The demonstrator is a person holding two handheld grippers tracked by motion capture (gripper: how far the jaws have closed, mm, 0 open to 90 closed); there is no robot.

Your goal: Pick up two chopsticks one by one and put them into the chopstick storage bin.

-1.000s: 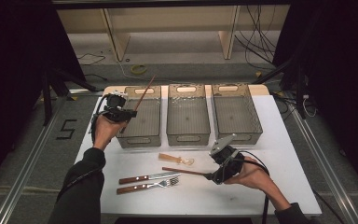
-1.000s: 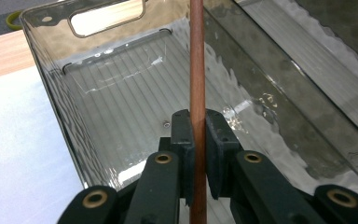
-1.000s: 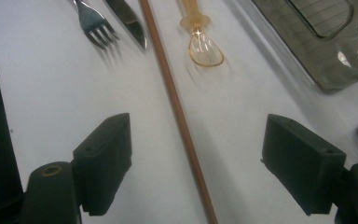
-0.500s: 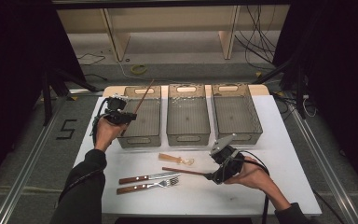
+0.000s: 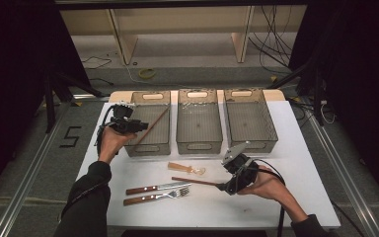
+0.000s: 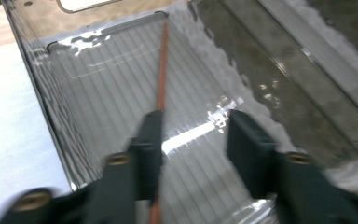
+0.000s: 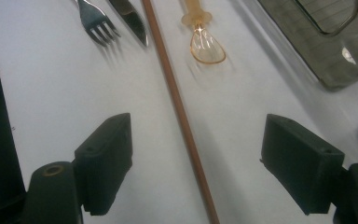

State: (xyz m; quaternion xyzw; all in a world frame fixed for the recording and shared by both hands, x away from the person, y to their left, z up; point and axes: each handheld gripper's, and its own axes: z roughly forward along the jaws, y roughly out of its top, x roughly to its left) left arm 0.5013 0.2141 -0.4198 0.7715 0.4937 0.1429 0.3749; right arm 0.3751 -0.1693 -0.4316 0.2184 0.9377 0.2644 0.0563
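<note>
My left gripper [image 5: 139, 126] hovers over the left clear bin [image 5: 164, 144]. Its jaws have just been opening and now stand apart [image 6: 196, 122]. A brown chopstick [image 6: 162, 60] lies slanted in that bin [image 6: 107, 88], running along the inner side of one jaw with no pad pressing it; the high view shows this chopstick [image 5: 155, 123] too. My right gripper [image 5: 223, 186] rests low over the white table, open [image 7: 198, 126]. A second brown chopstick [image 7: 168, 70] lies on the table between its wide jaws, untouched; in the high view that chopstick [image 5: 197, 181] points left.
An amber plastic spoon [image 5: 187, 169] [image 7: 205, 46], a knife [image 5: 158, 187] [image 7: 130, 18] and a fork [image 5: 155, 197] [image 7: 95, 21] lie on the table's front half. The middle bin [image 5: 199, 145] and the right bin [image 5: 269, 143] stand beside the left one.
The left jaws opened and let go of the chopstick, which sank from sticking up above the bin to lying slanted inside it. The right gripper kept still.
</note>
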